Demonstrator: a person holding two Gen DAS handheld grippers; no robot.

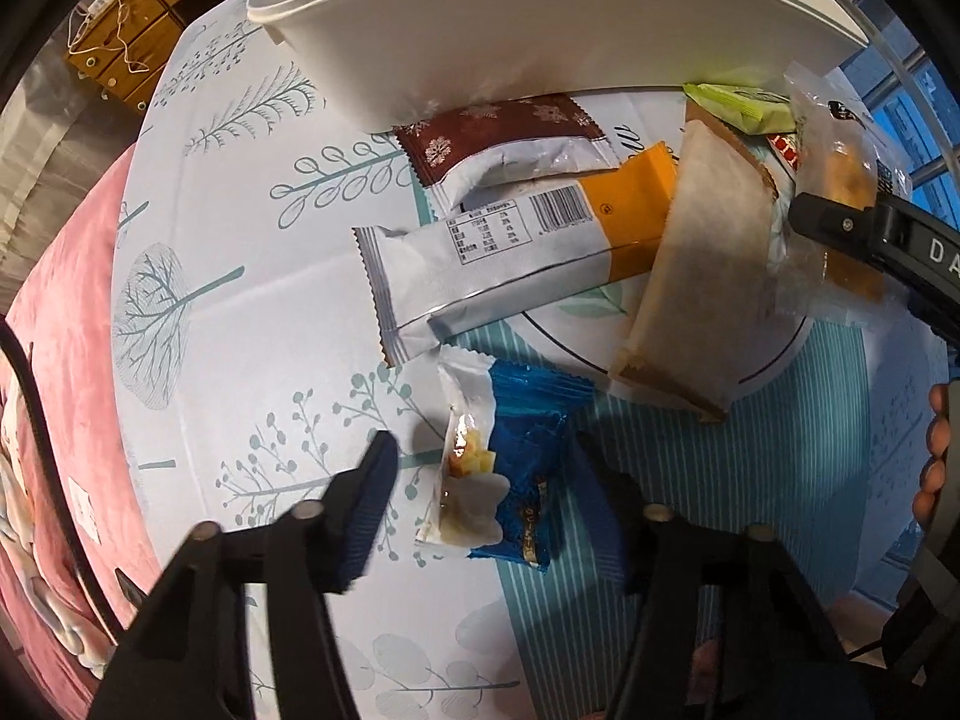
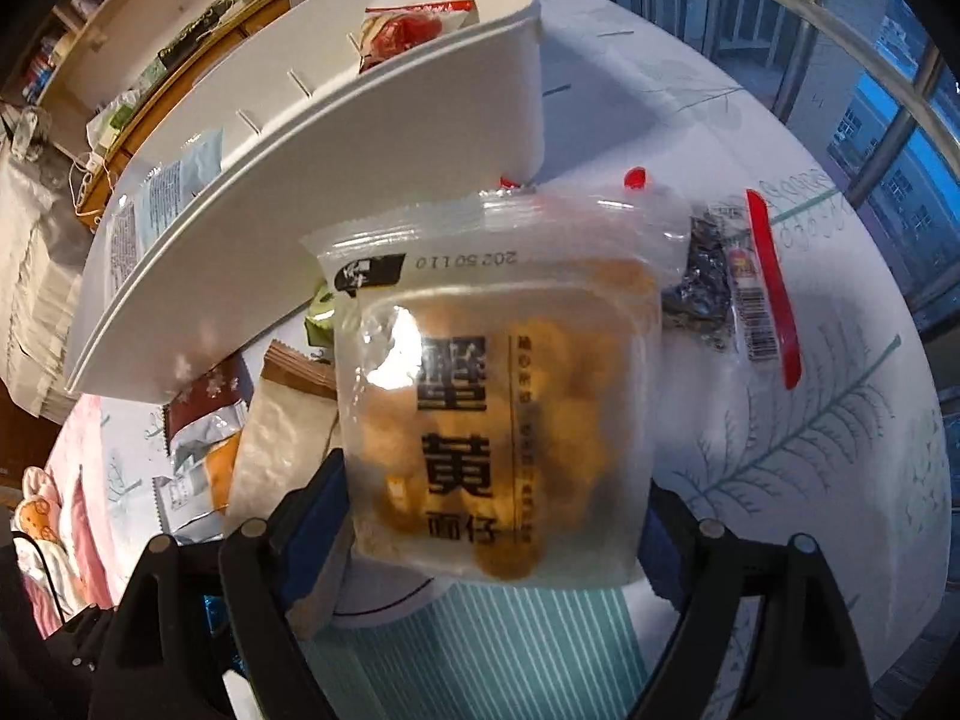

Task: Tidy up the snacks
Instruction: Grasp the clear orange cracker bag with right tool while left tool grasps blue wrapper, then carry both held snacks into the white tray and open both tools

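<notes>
My right gripper (image 2: 498, 516) is shut on a clear packet of yellow snack pieces (image 2: 498, 384) and holds it above the table; it also shows in the left wrist view (image 1: 840, 174). My left gripper (image 1: 486, 480) is open, its jaws on either side of a blue and white snack packet (image 1: 504, 468) lying on the table. A white and orange packet (image 1: 516, 258), a brown snowflake packet (image 1: 510, 132), a beige packet (image 1: 708, 264) and a green packet (image 1: 744, 105) lie beyond it. The white divided organizer tray (image 2: 384, 120) stands behind them.
The tray (image 1: 540, 18) holds a red packet (image 2: 408, 30) and a pale blue packet (image 2: 174, 186). A dark packet with a red strip (image 2: 738, 294) lies on the patterned tablecloth (image 2: 810, 450) to the right. A pink bed cover (image 1: 66, 312) lies left of the table edge. Window bars are at the right.
</notes>
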